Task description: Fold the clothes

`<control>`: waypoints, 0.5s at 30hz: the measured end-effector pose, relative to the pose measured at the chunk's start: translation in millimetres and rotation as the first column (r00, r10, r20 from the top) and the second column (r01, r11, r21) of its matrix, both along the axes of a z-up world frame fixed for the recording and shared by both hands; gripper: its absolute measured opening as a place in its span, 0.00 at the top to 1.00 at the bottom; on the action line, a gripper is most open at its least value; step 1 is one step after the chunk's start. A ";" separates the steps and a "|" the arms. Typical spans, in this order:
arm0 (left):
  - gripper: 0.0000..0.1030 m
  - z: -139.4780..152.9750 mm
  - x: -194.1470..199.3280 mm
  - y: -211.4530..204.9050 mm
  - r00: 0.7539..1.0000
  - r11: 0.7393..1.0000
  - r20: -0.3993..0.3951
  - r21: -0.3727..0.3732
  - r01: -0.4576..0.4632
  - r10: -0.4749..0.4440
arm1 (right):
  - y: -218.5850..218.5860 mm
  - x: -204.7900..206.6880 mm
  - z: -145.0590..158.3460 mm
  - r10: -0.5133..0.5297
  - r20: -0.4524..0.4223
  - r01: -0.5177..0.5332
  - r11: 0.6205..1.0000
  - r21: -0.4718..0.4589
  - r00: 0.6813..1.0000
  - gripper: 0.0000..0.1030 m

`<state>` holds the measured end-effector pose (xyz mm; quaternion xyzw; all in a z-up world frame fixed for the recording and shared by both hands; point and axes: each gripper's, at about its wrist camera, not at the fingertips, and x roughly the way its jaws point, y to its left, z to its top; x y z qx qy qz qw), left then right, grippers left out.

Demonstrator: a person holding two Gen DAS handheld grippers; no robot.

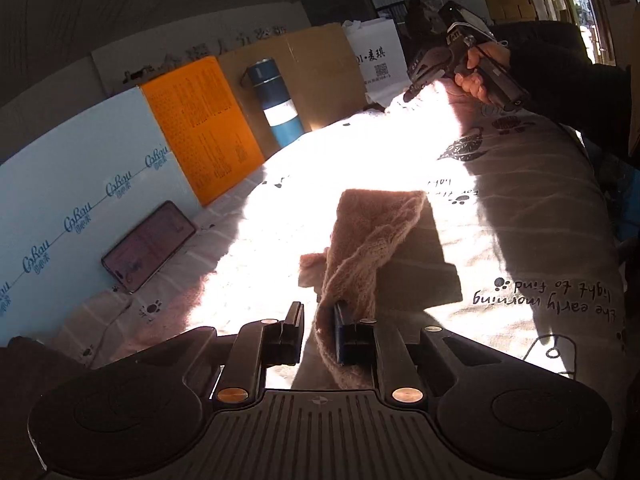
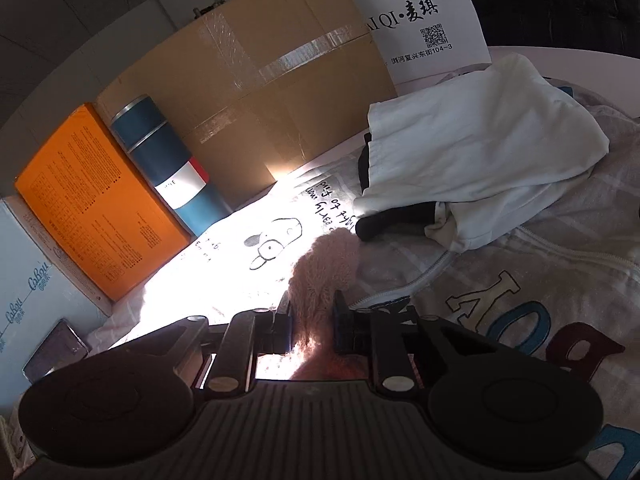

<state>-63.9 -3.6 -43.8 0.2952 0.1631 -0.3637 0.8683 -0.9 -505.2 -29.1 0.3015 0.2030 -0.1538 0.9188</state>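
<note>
Glare whites out the sheet's (image 1: 520, 208) middle, hiding where the knit (image 1: 372, 236) lies beyond the left gripper (image 1: 318, 326). Boxes (image 2: 256, 92), a tin (image 2: 172, 164) and a phone (image 1: 148, 246) line the far edge; white clothes (image 2: 472, 148) lie heaped. The fuzzy pink knit hangs against the left gripper's right finger, jaws part open. The right gripper (image 2: 312, 312) pinches it.

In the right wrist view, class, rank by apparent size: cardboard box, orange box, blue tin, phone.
1. cardboard box
2. orange box
3. blue tin
4. phone, partly cut off, so unsure
</note>
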 end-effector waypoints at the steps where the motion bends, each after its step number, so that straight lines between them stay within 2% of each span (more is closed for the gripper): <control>1: 0.91 4.5 2.9 3.8 0.999 1.000 0.034 0.008 -0.020 0.019 | 3.4 -12.1 7.1 0.010 0.040 -0.010 1.000 -0.001 0.999 0.86; 5: 0.95 21.5 12.6 13.9 0.983 0.996 0.171 0.051 -0.077 0.068 | 20.8 -65.2 35.2 0.065 0.204 -0.062 0.998 -0.021 0.977 0.87; 8: 0.95 33.4 13.8 19.9 0.969 0.994 0.232 0.051 -0.095 0.080 | 37.5 -106.4 47.6 0.090 0.288 -0.071 0.995 -0.074 0.953 0.87; 11: 0.95 32.9 6.5 24.8 0.977 0.998 0.203 0.020 -0.064 0.059 | 48.9 -148.5 51.8 0.105 0.324 -0.065 0.989 -0.129 0.940 0.87; 13: 0.89 28.4 3.0 27.8 0.984 0.999 0.169 0.002 -0.050 0.049 | 51.8 -163.1 48.0 0.129 0.308 -0.085 0.985 -0.152 0.942 0.87; 15: 0.88 22.6 4.6 32.0 0.987 0.997 0.139 -0.013 -0.075 0.076 | 54.5 -169.9 43.0 0.160 0.289 -0.115 0.979 -0.166 0.944 0.87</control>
